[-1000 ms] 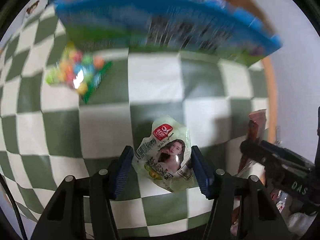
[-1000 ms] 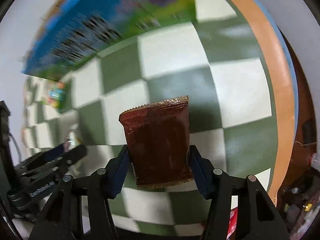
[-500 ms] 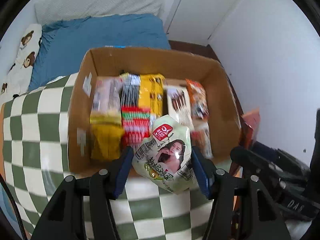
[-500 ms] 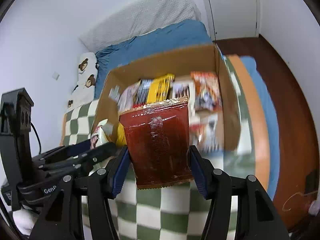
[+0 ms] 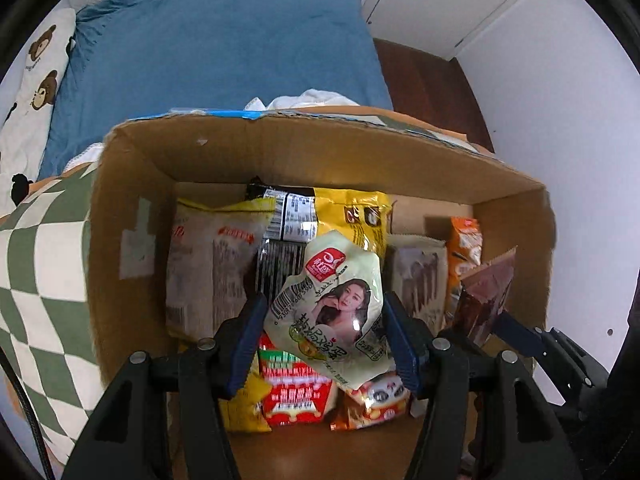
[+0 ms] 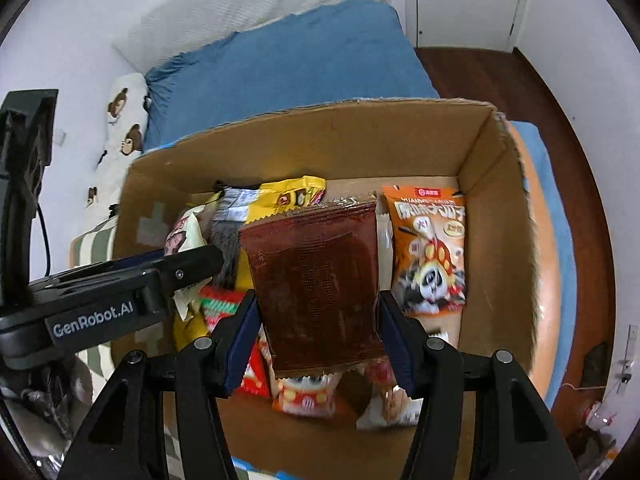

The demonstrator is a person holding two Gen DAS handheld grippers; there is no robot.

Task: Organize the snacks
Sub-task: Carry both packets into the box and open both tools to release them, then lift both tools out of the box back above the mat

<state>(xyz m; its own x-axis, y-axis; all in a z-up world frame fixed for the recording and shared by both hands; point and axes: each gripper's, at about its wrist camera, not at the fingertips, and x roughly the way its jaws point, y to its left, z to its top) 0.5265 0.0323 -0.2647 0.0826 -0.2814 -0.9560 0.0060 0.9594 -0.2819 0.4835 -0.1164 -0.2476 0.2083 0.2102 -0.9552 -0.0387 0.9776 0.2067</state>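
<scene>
Two grippers, downturned over box (image 5: 132,184)

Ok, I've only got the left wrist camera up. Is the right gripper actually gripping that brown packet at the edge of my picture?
Observer: Yes. The right gripper is shut on the brown packet, one pad on each side edge.
Operator: What's underneath it?
Observer: It hangs over the middle of the cardboard box, above the red-and-white packets.
Operator: And to its right?
Observer: An orange panda packet lies face up beside the box's right wall, nothing on top.
</scene>
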